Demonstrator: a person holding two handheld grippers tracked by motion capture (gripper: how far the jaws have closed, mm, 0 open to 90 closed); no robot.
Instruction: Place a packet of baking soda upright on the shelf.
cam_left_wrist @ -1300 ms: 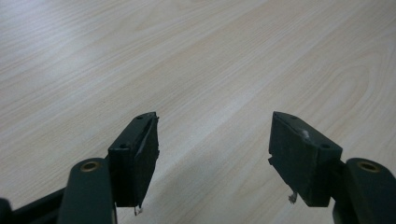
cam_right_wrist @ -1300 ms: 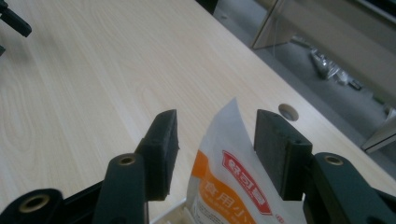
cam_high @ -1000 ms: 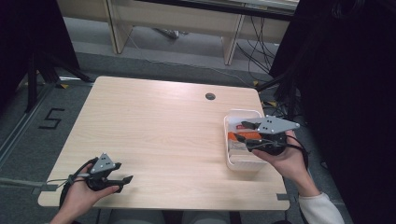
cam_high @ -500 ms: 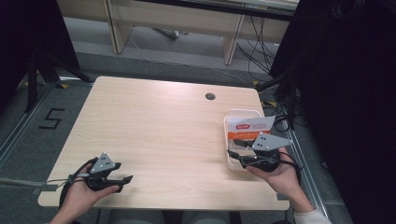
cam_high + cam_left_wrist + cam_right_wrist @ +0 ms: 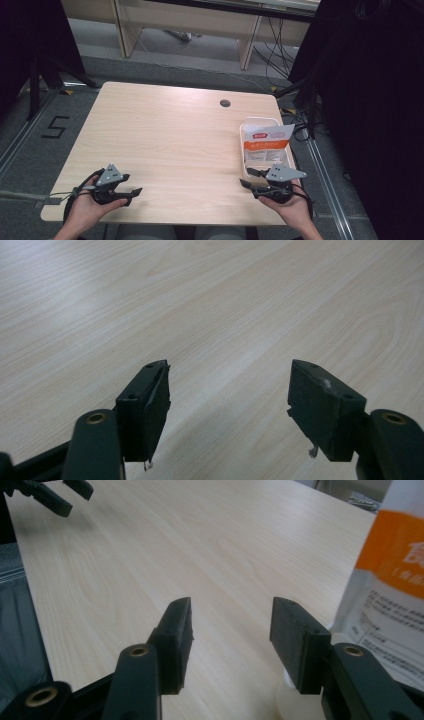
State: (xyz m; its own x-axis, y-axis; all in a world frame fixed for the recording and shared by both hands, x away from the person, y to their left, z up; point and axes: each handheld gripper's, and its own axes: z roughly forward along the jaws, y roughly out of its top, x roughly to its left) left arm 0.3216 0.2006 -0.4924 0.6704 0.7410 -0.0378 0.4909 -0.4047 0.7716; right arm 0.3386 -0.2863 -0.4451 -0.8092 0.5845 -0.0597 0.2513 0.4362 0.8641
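Right tool [image 5: 252, 178], jaws apart and clamping nothing, held low over the worktop [image 5: 170, 130] near its 5 o'clock corner. Just beyond it, toward 1 o'clock, a white tub [image 5: 243, 131] with an orange-and-white packet [image 5: 266, 142] standing inside, top leaning past the tub's far rim. Same packet [image 5: 387, 585] looming close at 2 o'clock in the right gripper view. Left tool [image 5: 129, 186], jaws likewise apart and bare, parked at the 7 o'clock corner, well apart from the tub. Small dark cable hole [image 5: 225, 103] toward 12 o'clock. Bare wood between the two tools.
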